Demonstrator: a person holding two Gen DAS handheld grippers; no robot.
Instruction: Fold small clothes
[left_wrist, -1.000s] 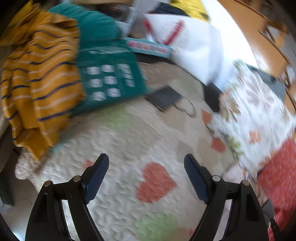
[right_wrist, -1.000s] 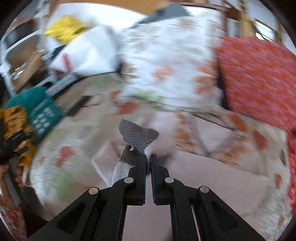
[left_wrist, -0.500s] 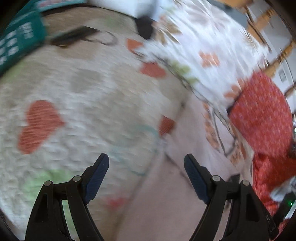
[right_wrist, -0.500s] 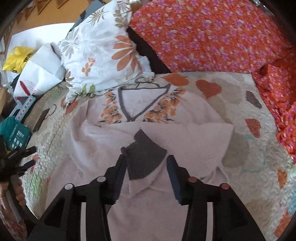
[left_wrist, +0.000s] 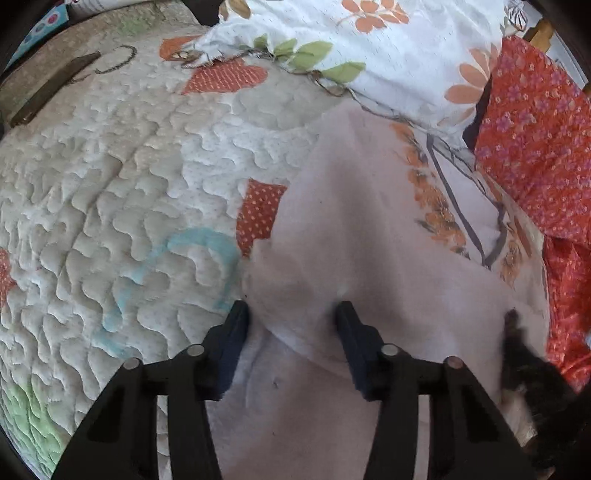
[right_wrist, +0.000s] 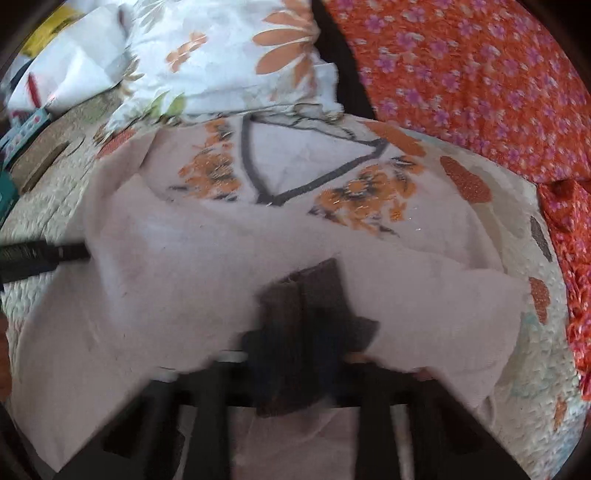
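A pale pink top (right_wrist: 192, 280) with a grey V-neck and orange flower print lies on the quilted bedspread (left_wrist: 110, 192); it also shows in the left wrist view (left_wrist: 362, 236). Its sleeves are folded inward and a dark grey cuff (right_wrist: 303, 306) lies across the middle. My left gripper (left_wrist: 291, 317) is open, its fingers astride the top's left edge fold. My right gripper (right_wrist: 295, 354) is blurred low over the cuff, which hides its fingertips. The left gripper also shows at the top's left edge in the right wrist view (right_wrist: 40, 254).
A white floral pillow (right_wrist: 229, 55) and an orange floral cushion (right_wrist: 461, 74) lie beyond the top. A dark flat case with a chain (left_wrist: 48, 88) lies at the far left. White bags (right_wrist: 70, 70) sit at the back left.
My left gripper has swung right from the striped and green clothes to the pink top's left edge. My right gripper opened, let go of the grey cuff and moved low over it.
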